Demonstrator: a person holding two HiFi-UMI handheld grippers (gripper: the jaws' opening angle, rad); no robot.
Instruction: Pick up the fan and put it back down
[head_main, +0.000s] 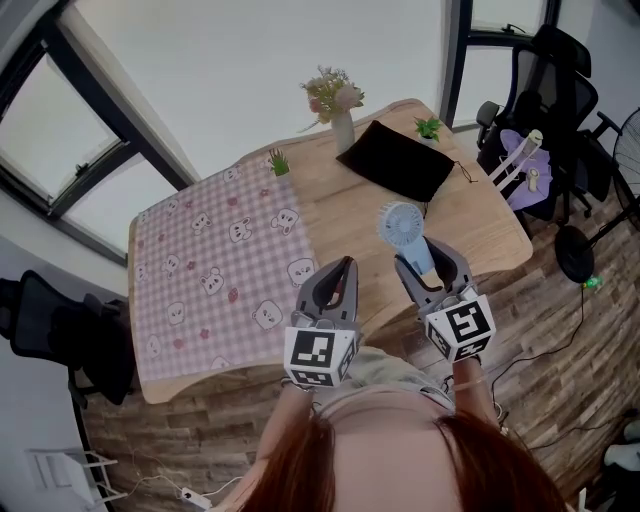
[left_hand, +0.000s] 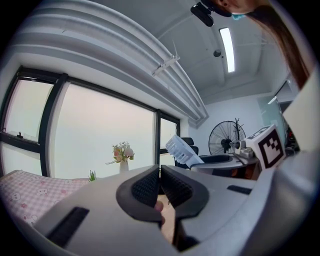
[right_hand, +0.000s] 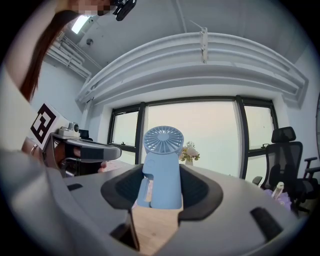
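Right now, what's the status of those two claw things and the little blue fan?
Left gripper shut, empty. Right gripper shut on fan, fan upright. Black pouch beyond it, apart; nothing in the way.

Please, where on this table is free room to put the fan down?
Free: bare wood of the light wooden table between the pink checked cloth and the black fabric pouch, and the cloth's middle. Crowded: the far edge, around the white flower vase.

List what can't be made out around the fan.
- Lower end of the fan: head view, covered by the right claw; clearance above the table unclear.
- Fan's handle: left gripper view, mostly behind the right claw's body.
- Purple item at the black chair: head view, too small.
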